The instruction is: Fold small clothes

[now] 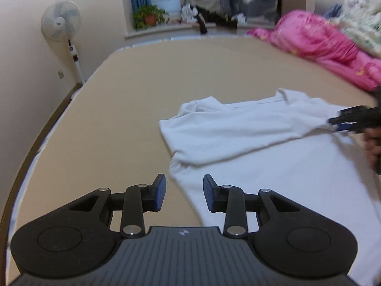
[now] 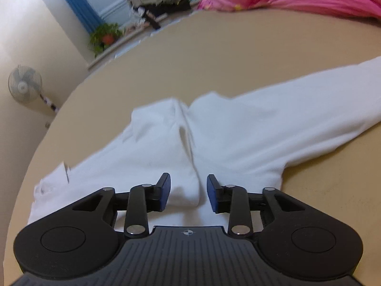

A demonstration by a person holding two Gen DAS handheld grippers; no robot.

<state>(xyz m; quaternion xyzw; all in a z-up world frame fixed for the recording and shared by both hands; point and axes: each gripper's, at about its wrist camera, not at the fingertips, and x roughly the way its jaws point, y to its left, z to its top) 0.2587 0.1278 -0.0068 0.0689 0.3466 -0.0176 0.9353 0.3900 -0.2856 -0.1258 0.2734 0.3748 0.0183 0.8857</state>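
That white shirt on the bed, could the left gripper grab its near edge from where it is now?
Probably yes: the left gripper is open, the white shirt edge lies just ahead, nothing between.

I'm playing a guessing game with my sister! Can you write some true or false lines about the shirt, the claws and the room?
1. The shirt is white. True.
2. The left claw is squeezing the shirt. False: it is open, with nothing between its fingers.
3. A pink blanket lies on the bed. True.
4. The fan stands on the bed. False: it stands on the floor by the wall.
5. The right claw is shut tight. False: it is open, with a fold of the shirt between its fingers.
6. A green plant sits by the window. True.
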